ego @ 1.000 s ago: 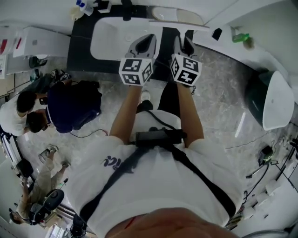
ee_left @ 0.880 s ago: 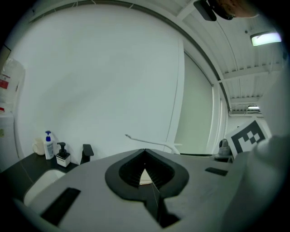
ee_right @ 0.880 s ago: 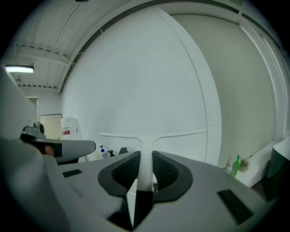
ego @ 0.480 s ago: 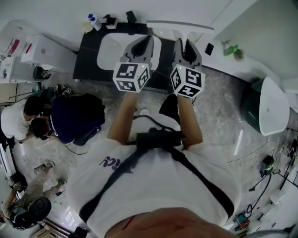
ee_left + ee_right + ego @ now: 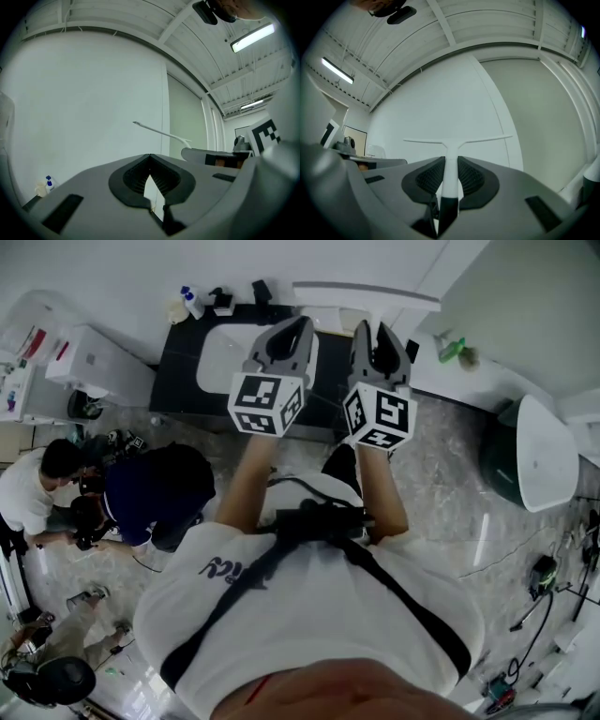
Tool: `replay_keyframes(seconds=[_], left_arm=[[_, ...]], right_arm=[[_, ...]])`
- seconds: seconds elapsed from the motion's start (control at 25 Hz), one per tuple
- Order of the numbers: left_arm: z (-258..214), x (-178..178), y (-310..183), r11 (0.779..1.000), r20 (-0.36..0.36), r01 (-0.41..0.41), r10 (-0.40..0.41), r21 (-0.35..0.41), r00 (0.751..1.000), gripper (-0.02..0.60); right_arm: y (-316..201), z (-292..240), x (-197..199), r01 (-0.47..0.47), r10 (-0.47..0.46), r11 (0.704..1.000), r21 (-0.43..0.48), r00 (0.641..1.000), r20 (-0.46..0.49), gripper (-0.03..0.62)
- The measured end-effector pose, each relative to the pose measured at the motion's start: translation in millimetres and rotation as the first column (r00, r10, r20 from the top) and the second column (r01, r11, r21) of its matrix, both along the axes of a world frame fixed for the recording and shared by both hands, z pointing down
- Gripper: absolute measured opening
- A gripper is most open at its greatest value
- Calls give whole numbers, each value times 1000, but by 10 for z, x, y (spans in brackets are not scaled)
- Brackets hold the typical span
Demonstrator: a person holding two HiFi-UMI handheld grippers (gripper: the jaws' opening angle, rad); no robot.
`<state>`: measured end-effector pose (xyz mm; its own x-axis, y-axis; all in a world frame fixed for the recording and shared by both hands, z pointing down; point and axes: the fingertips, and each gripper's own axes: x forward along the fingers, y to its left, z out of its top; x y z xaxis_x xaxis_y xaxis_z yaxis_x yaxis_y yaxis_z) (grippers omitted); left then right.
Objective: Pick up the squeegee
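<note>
**Head view with both gripper views.** The right tool (image 5: 380,336) is gripping the squeegee (image 5: 366,294) by its handle. Its jaws are standing narrowly apart, with the pads pressing on either side. The white T-shaped blade is projecting ahead of the tips at the top centre of the frame, above the dark counter (image 5: 173,362) and its white basin (image 5: 220,354). In the right gripper view the handle is running straight up between the jaws at lower centre. The blade is lying nearly level across the middle of the frame, against a pale wall (image 5: 440,103). The left tool (image 5: 284,334) is hovering just beside it on the left, jaws drawn together at the tips and carrying nothing.

**Technique.** The pick-up appears all but complete, so the step is calling for a steady squeeze. The handle looks slim and smooth, and the wide blade is likely acting as a lever on it. Holding the blade level and off the wall should be guarding against a twist in the pads. The left tool is best held apart from the blade.

**Markings.** Each tool's cube (image 5: 265,401) is showing black-and-white square markers only. A dark print (image 5: 230,566) on the person's shirt and the labels on the bottles (image 5: 190,301) at upper left are too small to read.
</note>
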<state>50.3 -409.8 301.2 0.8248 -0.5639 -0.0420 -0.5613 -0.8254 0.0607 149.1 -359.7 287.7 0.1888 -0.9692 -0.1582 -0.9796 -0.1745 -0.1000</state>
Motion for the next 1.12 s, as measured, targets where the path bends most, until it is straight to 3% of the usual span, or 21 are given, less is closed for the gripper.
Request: replay_keyframes(seconds=[1.12], left_arm=[[-6,-47,126,999,5,33,-33,26,999,12]], right_arm=[[190,13,-60,-25,23,999,-36,999,-47,94]])
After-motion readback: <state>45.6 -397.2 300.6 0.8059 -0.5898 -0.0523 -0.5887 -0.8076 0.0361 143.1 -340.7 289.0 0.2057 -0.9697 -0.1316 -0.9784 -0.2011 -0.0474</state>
